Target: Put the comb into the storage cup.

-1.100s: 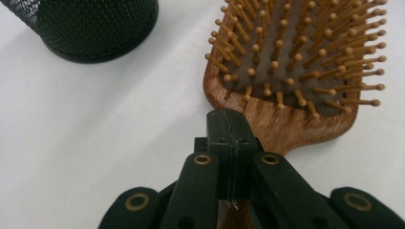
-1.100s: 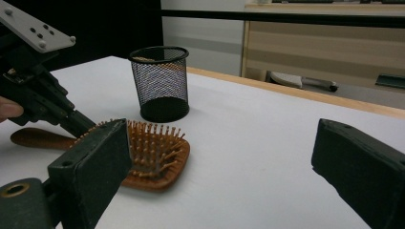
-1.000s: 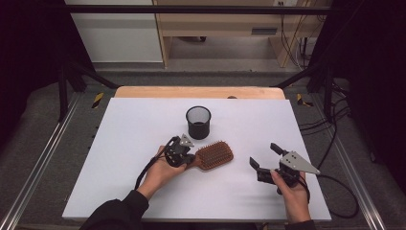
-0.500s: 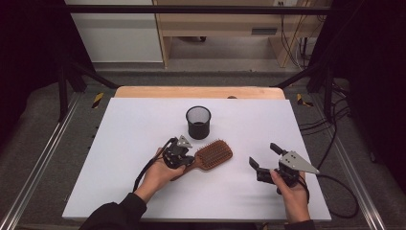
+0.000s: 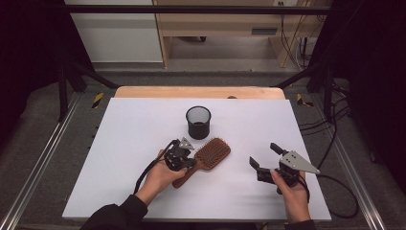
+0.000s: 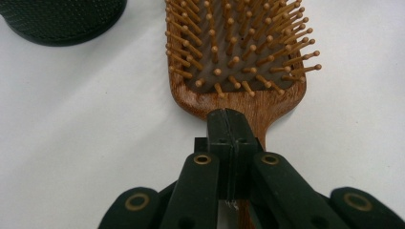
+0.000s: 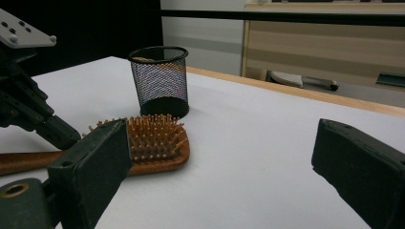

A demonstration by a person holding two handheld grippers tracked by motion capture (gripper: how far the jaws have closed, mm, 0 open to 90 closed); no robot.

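At centre of the counter in the high view, the left gripper sits over the handle of the brush. Its jaws are pressed together, pad against pad, in the left gripper view, where the left gripper's tips lie on top of the brush neck just below the bristle pad; whether they pinch the wood cannot be told. The brush lies flat on the counter, bristles up, its head pointing toward 1 o'clock from the left gripper and its handle running back toward 7 o'clock under the hand. A black mesh cup stands upright just beyond the brush head, at 12 o'clock from it and apart from it. At 3 o'clock from the brush, well apart, the right gripper is held above the counter with its jaws spread wide and nothing between them. In the right gripper view the brush lies ahead at 10 o'clock, with the cup behind it.
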